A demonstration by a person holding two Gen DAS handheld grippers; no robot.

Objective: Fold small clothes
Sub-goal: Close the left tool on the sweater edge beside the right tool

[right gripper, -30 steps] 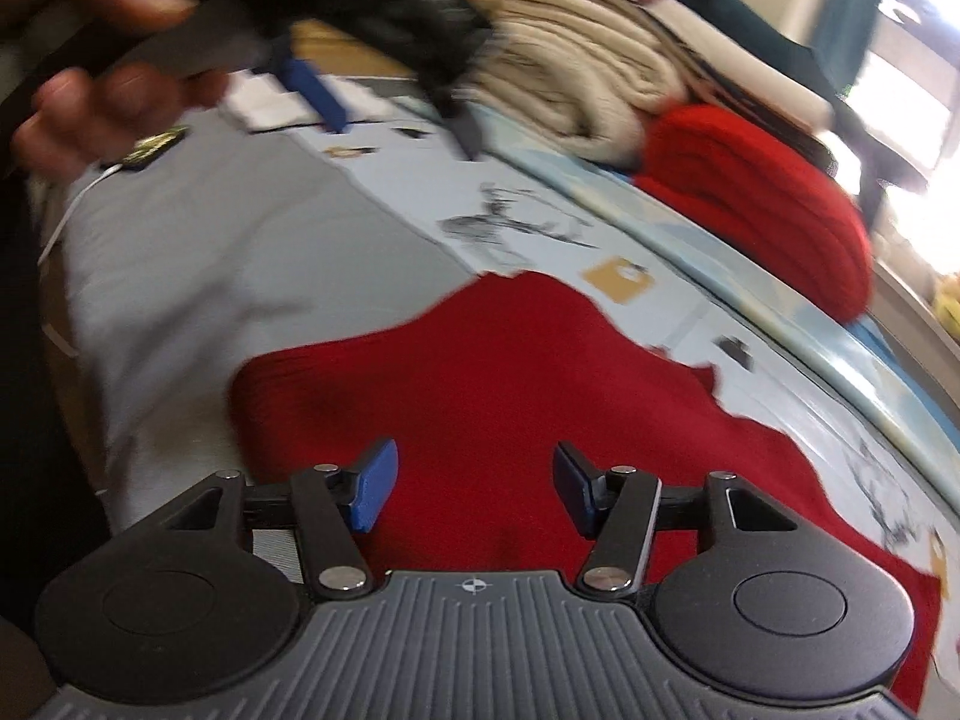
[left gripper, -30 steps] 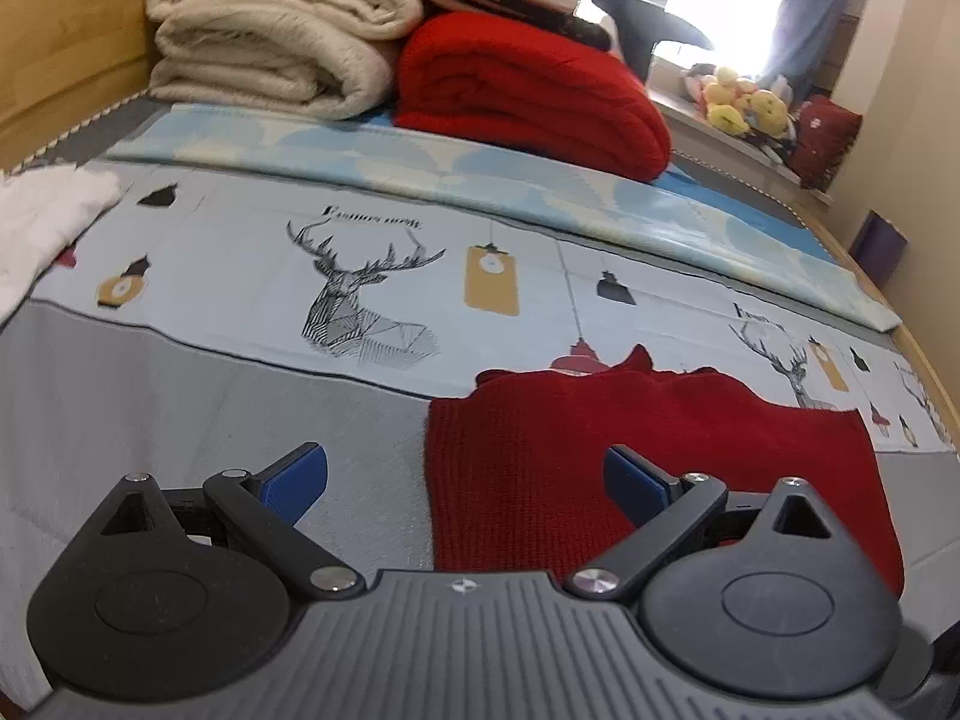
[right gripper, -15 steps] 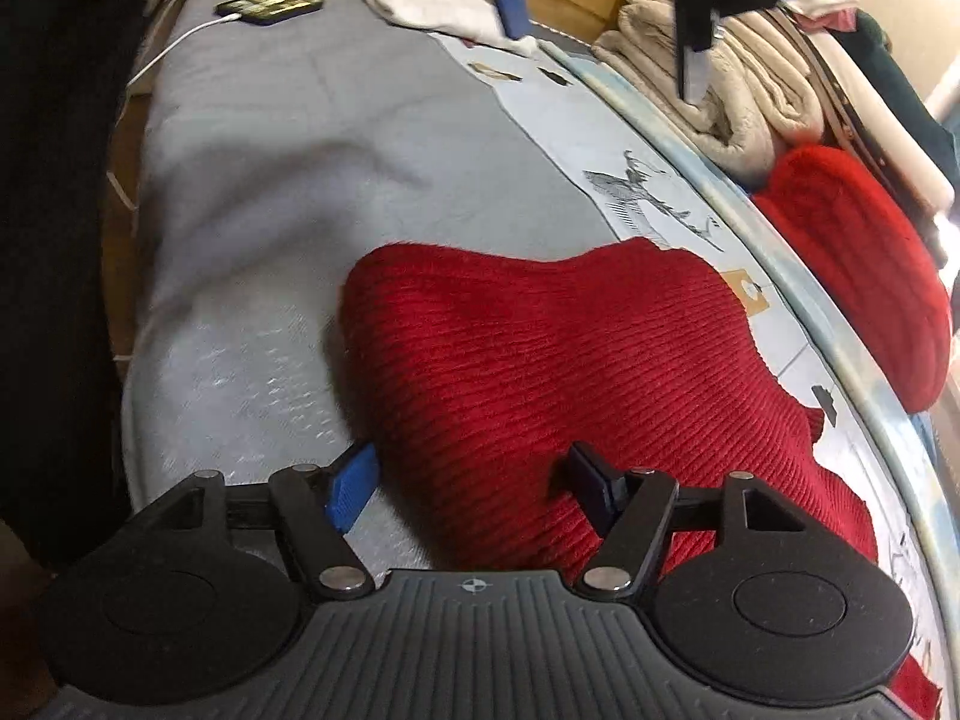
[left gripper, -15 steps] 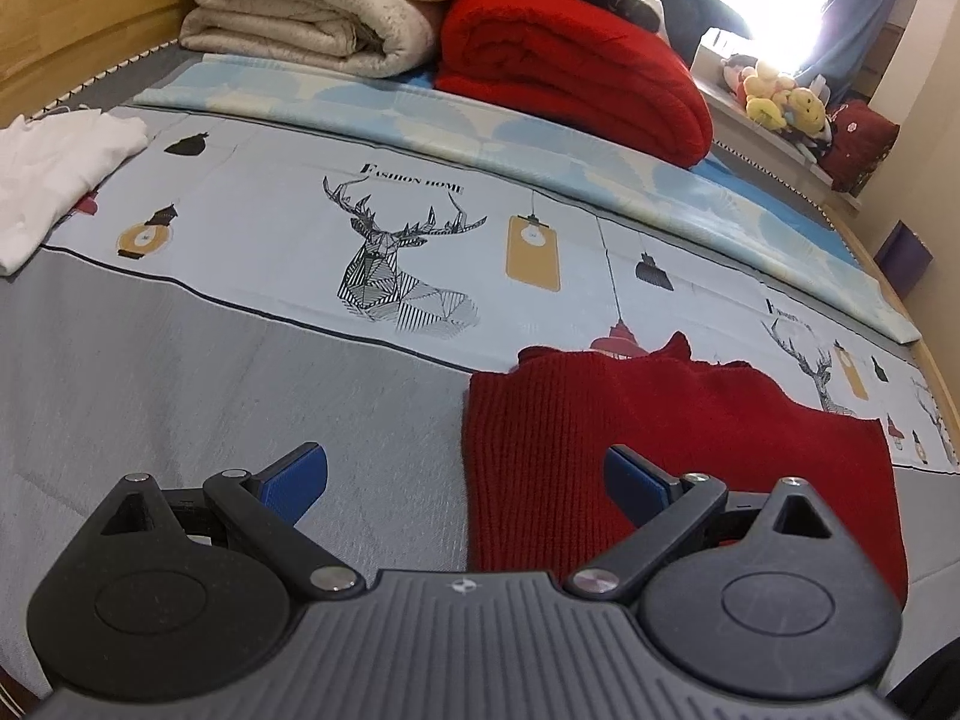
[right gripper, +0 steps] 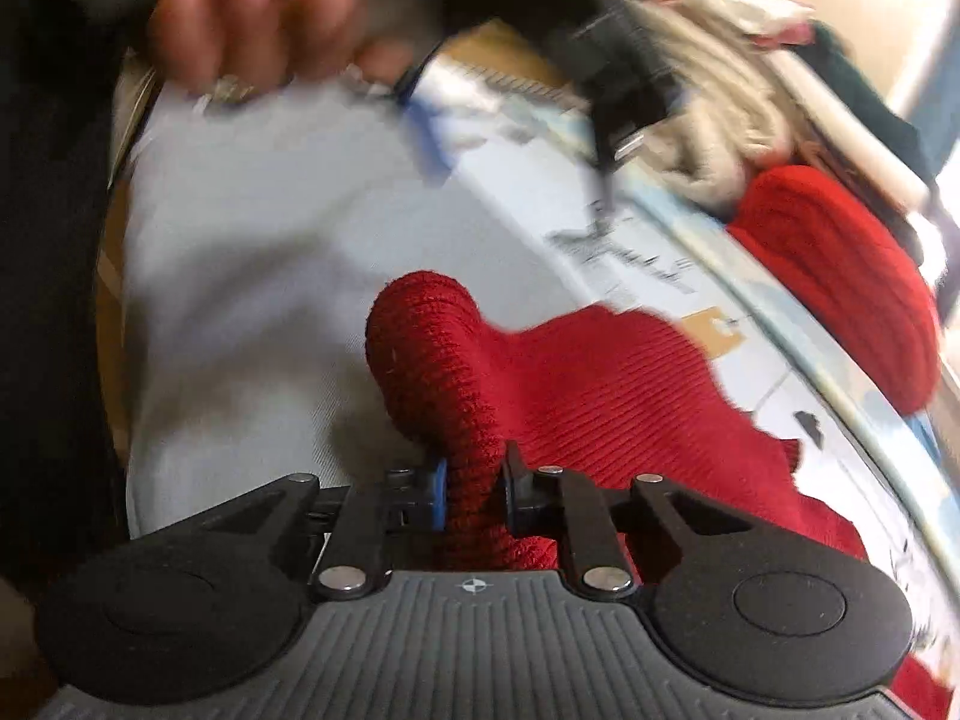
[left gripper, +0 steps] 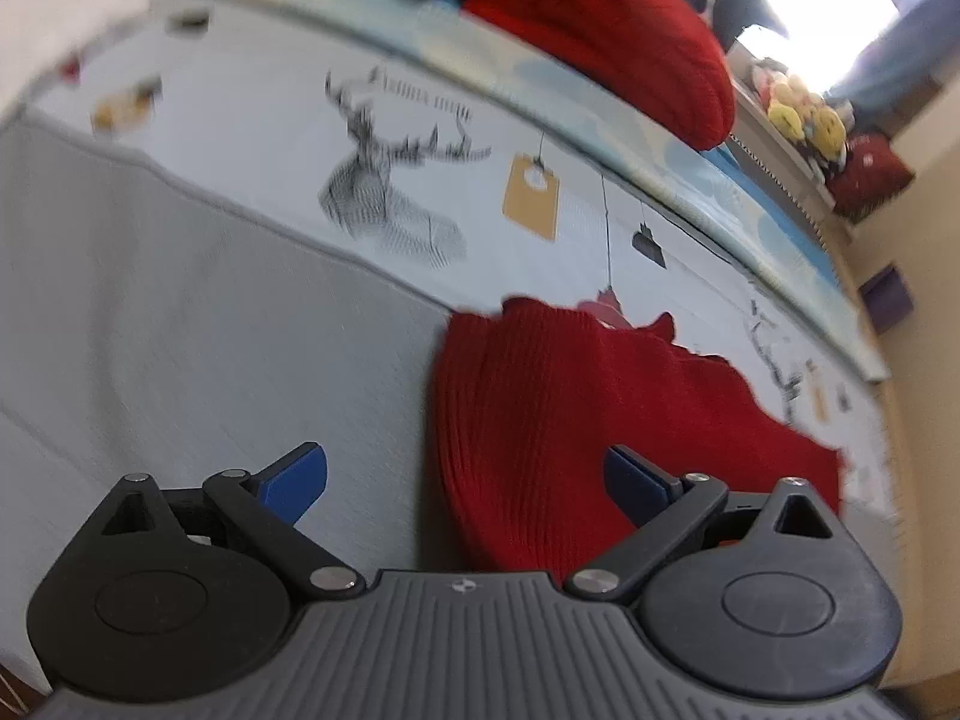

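Observation:
A small dark red knitted garment lies on the bed. In the right wrist view my right gripper is closing its jaws on a bunched edge of that red knitted garment, and the pads press the knit from both sides. A fold of it stands up ahead of the fingers. My left gripper is open, low over the garment's left edge; its right finger is above the red knit, its left finger above grey sheet. The left gripper also shows blurred at the top of the right wrist view, held by a person's hand.
The bedsheet is grey near me and pale with deer prints farther off. A folded red blanket and cream blankets are stacked at the far side. A white cloth lies far left. Plush toys sit by the window.
My right gripper went from open around the garment's edge to shut on it, bunching the knit. My left gripper dropped closer to the garment's left edge and rolled.

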